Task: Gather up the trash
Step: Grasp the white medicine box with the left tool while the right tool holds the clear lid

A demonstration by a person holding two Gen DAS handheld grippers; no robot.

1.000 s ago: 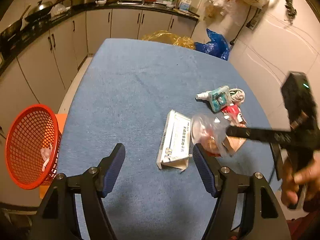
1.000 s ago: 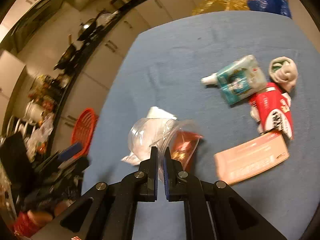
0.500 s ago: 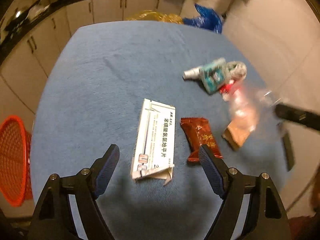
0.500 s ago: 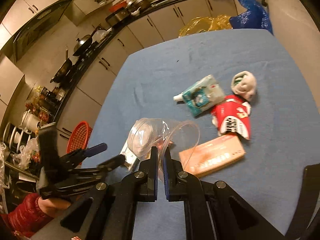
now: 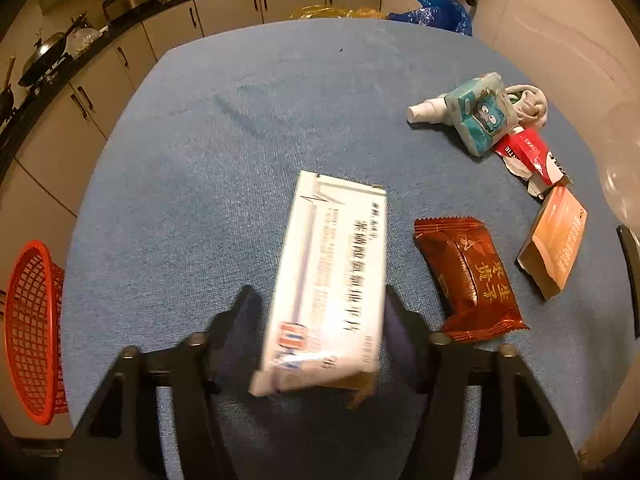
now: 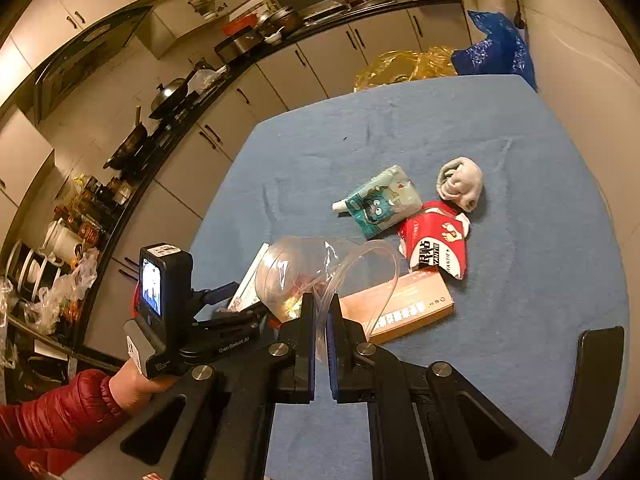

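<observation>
Left claw (image 5: pixel 320 312) closing round white box (image 5: pixel 332 276), right claw (image 6: pixel 320 344) pinching clear cup (image 6: pixel 320 272)

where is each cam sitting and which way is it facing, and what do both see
Left wrist: rides on the left gripper, tilted steeply down at the blue table; its two fingers, just closing, flank the white box.
Right wrist: rides on the right gripper, looking down across the table toward the kitchen counter; its shut jaws pinch a clear plastic cup, and a hand in a red sleeve holds the left gripper.
Shared: white box, teal pack, orange box, red carton.
</observation>
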